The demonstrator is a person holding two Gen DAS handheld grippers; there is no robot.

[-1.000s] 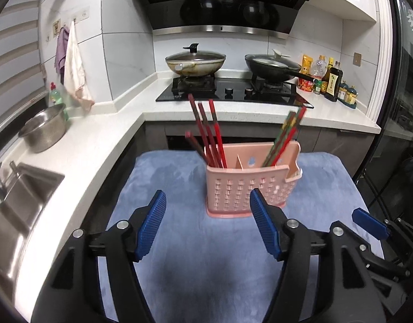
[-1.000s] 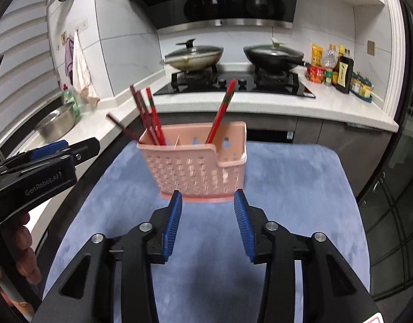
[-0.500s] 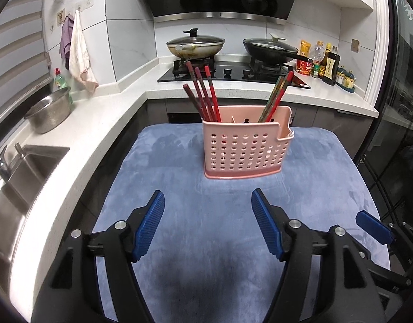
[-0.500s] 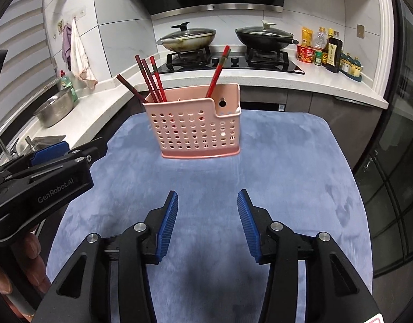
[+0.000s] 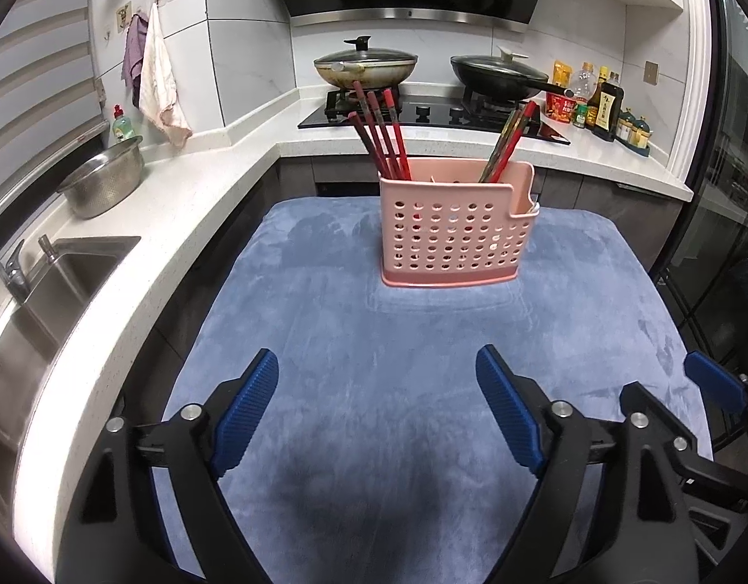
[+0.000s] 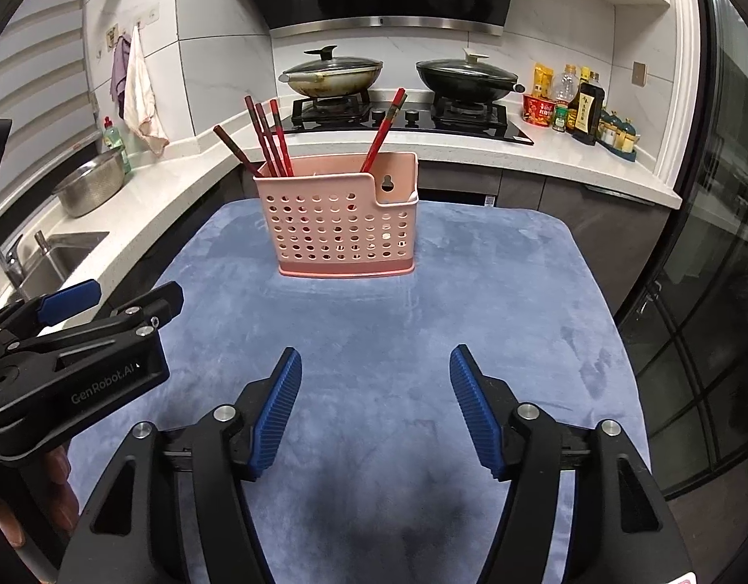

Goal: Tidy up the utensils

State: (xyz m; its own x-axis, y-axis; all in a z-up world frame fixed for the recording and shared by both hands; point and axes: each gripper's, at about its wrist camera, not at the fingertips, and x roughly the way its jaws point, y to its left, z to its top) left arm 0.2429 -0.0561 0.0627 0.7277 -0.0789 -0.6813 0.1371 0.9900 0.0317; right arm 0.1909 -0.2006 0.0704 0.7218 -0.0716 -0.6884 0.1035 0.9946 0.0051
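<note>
Nearest, the left gripper (image 5: 376, 409) hangs over the blue-grey plush mat (image 5: 422, 340) with its blue ribbed fingers spread wide and nothing between them; the right gripper (image 6: 374, 404) hangs likewise, jaws parted and empty; further along the mat stands the pink perforated plastic utensil holder (image 6: 342, 214), upright, well apart from both grippers; four dark red chopsticks (image 6: 267, 138) lean in its left compartment, another bunch of red chopsticks (image 6: 383, 129) slants from its right compartment; beyond, on the black stove (image 6: 403, 121), sit two lidded woks (image 6: 332, 73).
</note>
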